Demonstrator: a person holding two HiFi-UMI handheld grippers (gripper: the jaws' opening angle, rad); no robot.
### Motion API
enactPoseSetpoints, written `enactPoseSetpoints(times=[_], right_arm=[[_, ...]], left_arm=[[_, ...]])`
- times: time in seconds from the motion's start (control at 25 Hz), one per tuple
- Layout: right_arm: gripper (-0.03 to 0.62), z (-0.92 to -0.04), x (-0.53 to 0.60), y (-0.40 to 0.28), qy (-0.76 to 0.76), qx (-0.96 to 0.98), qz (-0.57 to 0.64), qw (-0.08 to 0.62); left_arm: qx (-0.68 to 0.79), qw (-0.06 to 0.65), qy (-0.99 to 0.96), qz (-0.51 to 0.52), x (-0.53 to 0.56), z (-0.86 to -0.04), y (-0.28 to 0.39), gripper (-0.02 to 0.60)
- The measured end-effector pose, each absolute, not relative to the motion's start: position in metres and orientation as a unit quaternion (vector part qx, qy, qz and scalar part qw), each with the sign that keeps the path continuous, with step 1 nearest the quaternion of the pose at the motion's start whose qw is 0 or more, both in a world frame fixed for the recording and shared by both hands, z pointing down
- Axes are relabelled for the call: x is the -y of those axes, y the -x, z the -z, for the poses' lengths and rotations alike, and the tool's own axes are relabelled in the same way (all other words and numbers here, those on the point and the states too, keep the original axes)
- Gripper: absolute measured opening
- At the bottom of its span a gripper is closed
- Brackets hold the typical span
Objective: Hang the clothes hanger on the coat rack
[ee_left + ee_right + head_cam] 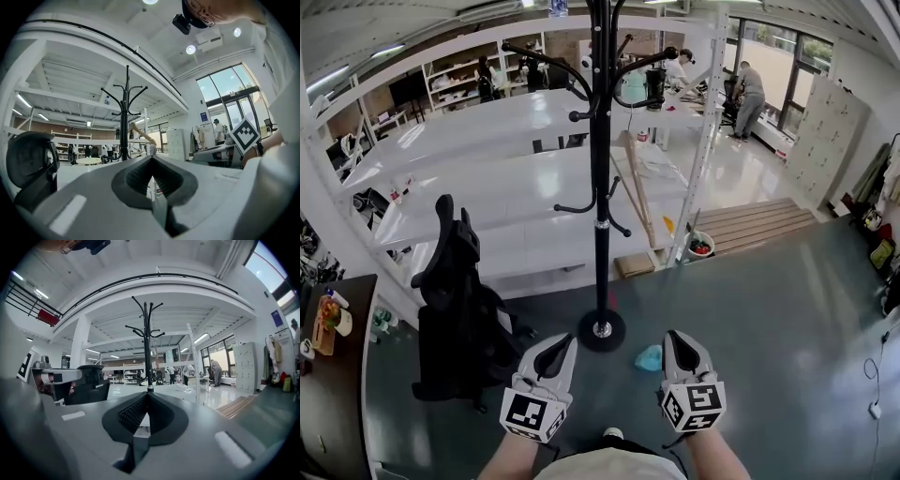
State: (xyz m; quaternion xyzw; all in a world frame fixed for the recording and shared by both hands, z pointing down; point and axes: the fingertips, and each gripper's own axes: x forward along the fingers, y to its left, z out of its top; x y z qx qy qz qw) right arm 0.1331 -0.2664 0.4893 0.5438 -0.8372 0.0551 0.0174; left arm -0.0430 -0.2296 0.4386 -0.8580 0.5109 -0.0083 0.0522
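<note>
Grey floor (787, 319), coat rack (602, 187) at 12 o'clock; left hand-held gripper (562, 345) and right hand-held gripper (676, 341) closed, empty: open one before taking the hanger (141, 133).

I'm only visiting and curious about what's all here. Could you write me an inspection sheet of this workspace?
Surface: grey floor, glossy; no table in use.
Job's things: black coat rack stands upright ahead. What looks like a wooden clothes hanger shows beside its pole; whether it sits on a hook cannot be told.
Clutter: blue object on the floor near the rack's base; black office chair to the left.
Grippers: left hand-held gripper and right hand-held gripper both shut, nothing between the jaws.
Cables: one cable on the floor, far right.
Surroundings: white shelving, wooden pallet, people at the back.
</note>
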Motion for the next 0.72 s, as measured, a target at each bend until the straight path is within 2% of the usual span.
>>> enactPoseSetpoints(times=[0.72], right_arm=[[0.026,-0.49,0.075,-0.076,-0.557,0.828,-0.031,0.055]], left_arm=[[-0.506,0.023,0.862,0.011,0.054,-0.446,0.093,0.0]])
